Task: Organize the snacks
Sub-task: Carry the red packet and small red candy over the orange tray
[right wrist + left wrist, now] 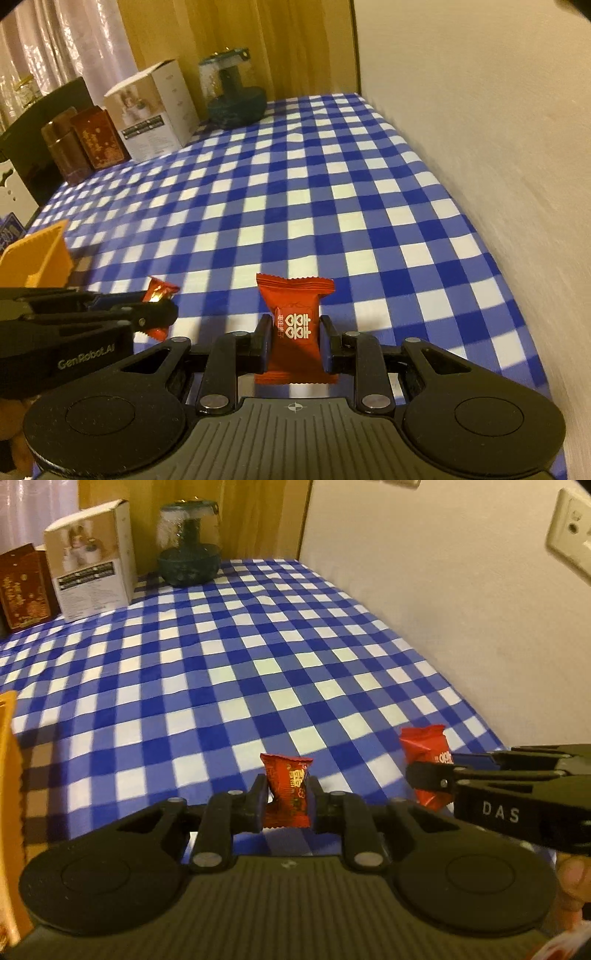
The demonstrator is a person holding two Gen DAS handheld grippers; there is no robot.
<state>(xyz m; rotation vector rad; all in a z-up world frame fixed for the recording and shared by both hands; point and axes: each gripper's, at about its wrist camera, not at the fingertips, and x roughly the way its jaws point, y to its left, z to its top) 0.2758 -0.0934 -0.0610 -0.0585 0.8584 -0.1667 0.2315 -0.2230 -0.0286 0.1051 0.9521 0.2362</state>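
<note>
My left gripper (287, 799) is shut on a small dark red snack packet (288, 794) and holds it above the blue checked tablecloth (229, 657). My right gripper (292, 338) is shut on a bright red snack packet (293, 328) with white characters. The two grippers hang side by side. The right gripper and its packet (424, 753) show at the right of the left wrist view. The left gripper and its packet (159, 295) show at the left of the right wrist view. An orange container (40, 258) stands to the left.
At the back stand a white carton (92, 561), a dark red box (24, 587), a brown canister (64, 147) and a dark glass jar (188, 550). A cream wall (443, 609) runs along the table's right side. A wooden panel (236, 37) closes the back.
</note>
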